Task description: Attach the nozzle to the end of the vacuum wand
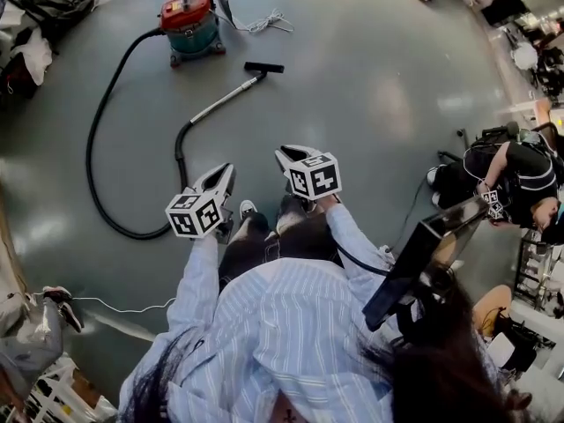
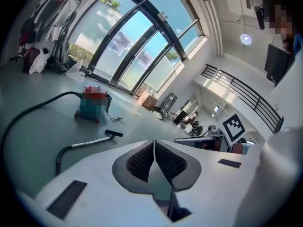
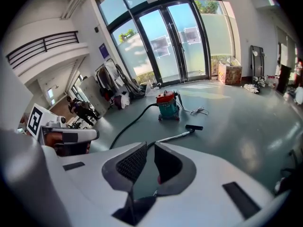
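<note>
Left gripper [image 1: 226, 171] pinched shut, right gripper [image 1: 285, 153] parted a crack, both empty and well short of the vacuum wand [image 1: 225, 100] lying ahead on the floor [image 1: 370, 104], long axis slanting away rightward, nozzle [image 1: 264, 67] at its far end, probably nearer the right.

Black nozzle [image 1: 263, 67] at silver wand [image 1: 226, 99] tip, both lying flat
</note>
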`<state>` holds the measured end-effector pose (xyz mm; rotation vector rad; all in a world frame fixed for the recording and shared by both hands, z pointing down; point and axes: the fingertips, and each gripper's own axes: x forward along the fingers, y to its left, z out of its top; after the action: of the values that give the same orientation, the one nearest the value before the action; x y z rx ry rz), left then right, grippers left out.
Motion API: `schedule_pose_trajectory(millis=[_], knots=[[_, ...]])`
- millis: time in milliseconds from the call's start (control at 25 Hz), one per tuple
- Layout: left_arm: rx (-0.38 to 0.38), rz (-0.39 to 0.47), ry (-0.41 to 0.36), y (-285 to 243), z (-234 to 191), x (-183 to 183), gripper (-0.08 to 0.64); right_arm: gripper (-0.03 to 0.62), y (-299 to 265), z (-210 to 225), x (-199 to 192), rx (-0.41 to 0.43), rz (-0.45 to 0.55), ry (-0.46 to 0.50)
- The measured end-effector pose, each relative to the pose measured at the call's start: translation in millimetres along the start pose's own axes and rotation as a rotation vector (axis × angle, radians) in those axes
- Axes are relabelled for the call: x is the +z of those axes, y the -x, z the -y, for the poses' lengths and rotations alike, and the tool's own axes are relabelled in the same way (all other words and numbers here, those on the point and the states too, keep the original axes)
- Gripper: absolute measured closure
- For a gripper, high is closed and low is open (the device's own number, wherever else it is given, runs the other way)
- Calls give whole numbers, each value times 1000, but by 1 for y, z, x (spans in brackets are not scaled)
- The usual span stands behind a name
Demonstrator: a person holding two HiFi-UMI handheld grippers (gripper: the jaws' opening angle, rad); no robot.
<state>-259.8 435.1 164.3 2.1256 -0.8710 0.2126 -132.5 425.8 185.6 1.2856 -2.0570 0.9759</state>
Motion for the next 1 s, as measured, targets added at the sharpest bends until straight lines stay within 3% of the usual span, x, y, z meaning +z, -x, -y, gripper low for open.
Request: schedule_pose_trajectory(millis=[200, 360, 520, 680, 1000], knots=[[-13, 21, -52, -3, 26, -1, 543, 537, 14, 6, -5, 25, 33, -48], [19, 46, -88, -4, 48, -9, 543, 538, 34, 10, -19, 59, 30, -21], [50, 100, -63, -6, 77, -17, 543, 538, 63, 12, -30, 99, 29, 30], [52, 125, -40, -9, 124, -45, 543, 538, 98, 21, -55, 132, 30, 53], [63, 87, -101, -19, 185, -102, 543, 538, 139, 32, -93, 169, 66, 125]])
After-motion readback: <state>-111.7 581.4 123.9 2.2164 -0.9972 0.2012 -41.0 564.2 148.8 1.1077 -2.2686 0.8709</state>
